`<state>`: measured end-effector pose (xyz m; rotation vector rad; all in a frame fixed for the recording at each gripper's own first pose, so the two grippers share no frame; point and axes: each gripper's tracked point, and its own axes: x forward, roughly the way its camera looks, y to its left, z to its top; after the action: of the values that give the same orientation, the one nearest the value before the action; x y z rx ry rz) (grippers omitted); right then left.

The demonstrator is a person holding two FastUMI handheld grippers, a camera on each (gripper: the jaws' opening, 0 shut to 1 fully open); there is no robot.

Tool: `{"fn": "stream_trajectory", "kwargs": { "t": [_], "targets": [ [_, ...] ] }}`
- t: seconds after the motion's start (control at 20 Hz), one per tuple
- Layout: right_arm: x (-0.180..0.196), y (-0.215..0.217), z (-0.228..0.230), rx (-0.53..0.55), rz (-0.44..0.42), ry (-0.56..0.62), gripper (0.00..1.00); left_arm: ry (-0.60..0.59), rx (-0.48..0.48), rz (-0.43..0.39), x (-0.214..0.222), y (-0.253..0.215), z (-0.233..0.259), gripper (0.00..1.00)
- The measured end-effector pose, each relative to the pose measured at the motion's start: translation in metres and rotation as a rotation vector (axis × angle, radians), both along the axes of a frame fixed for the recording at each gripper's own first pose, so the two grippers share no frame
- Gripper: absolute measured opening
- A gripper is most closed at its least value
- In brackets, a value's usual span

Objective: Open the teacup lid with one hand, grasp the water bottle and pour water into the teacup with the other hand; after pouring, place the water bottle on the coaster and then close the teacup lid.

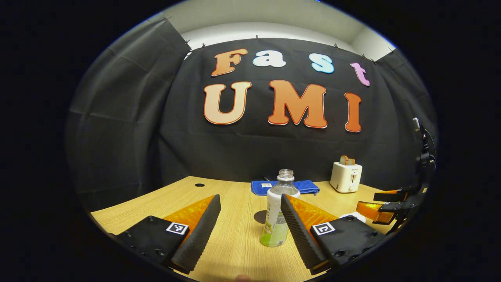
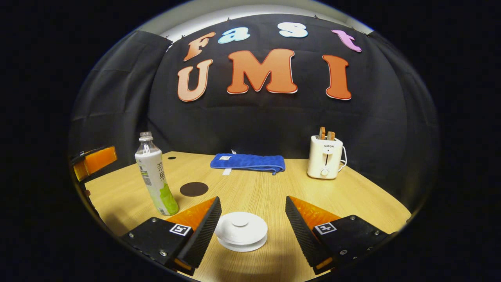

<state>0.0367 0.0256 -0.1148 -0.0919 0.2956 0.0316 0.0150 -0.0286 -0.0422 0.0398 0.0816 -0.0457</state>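
Two grippers worked over the wooden surface (image 2: 352, 196). Legible writing was scarce: the white toaster (image 2: 325, 156) near the back wall carried a brand word, and the water bottle (image 2: 155, 176) bore printed characters on its white-and-green label. The bottle stood upright and uncapped, clear at the shoulder. In the right gripper view it stood at the left, near the dark round coaster (image 2: 193, 189), while the white teacup lid (image 2: 241, 230) sat closed between the right gripper (image 2: 250, 219), whose jaws stood wide apart without touching it. The left gripper (image 1: 250, 217) likewise had wide jaws, the bottle (image 1: 277, 207) standing just beside its right finger. A folded blue towel (image 2: 247, 161) lay at the back.
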Motion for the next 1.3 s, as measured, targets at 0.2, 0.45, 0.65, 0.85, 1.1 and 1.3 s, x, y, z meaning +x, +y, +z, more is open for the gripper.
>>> {"fn": "stream_trajectory", "kwargs": {
  "t": [0.2,0.45,0.65,0.85,1.1,1.3],
  "targets": [
    [0.004,0.001,-0.015,-0.006,-0.001,0.037,0.99,0.013,0.0,0.005,0.001,0.001,-0.005,0.99],
    [0.007,0.002,-0.027,-0.018,0.006,0.065,0.95,0.029,-0.001,0.005,0.003,0.001,-0.01,0.99],
    [0.007,0.007,-0.03,-0.03,0.021,0.078,0.79,0.038,0.003,0.005,0.005,0.002,-0.012,0.99],
    [0.005,0.007,-0.034,-0.039,0.024,0.103,0.66,0.034,0.006,0.004,0.006,0.001,-0.01,0.99],
    [0.006,0.011,-0.034,-0.058,0.042,0.138,0.7,0.043,-0.013,0.007,0.004,0.008,-0.013,0.99],
    [0.008,0.019,-0.04,-0.054,0.059,0.161,0.69,0.052,-0.026,0.023,0.006,0.016,-0.016,0.99]
  ]
}}
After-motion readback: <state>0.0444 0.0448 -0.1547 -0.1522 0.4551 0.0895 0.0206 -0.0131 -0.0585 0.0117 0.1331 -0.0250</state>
